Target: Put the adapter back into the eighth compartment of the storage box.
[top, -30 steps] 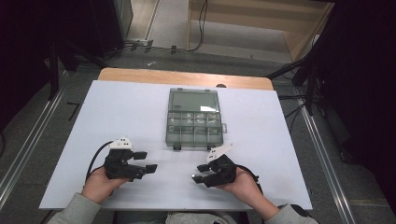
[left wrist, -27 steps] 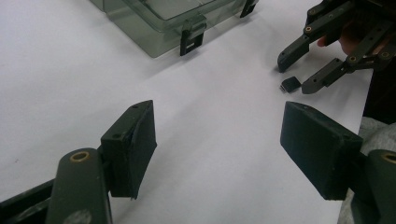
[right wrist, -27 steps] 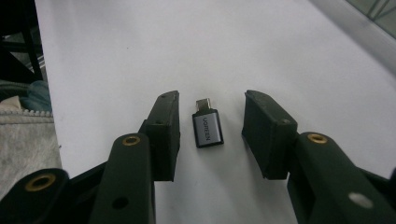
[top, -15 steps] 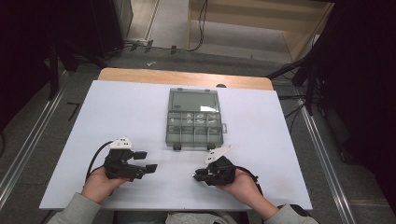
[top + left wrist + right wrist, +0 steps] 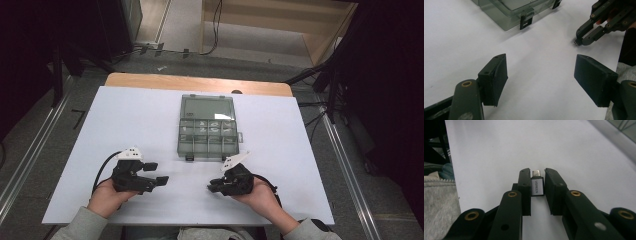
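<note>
A small silver USB adapter with a printed label lies between the pads of my right gripper. Its jaws have just been closing and both pads press on its sides, with the plug end poking out in front. In the high view the right gripper rests low on the white table at the near right and points left. My left gripper sits at the near left facing it, and its jaws stand wide open over bare table with nothing between them. The right gripper's tips show opposite.
A clear plastic organiser box with a shut lid and several small compartments stands mid-table beyond both grippers; its latches face me. The white table top ends in a wooden strip at the far side. Cables lie on the floor behind.
The right gripper's jaws have drawn together on the adapter. Both hands stay where they were, and the left gripper is unchanged.
</note>
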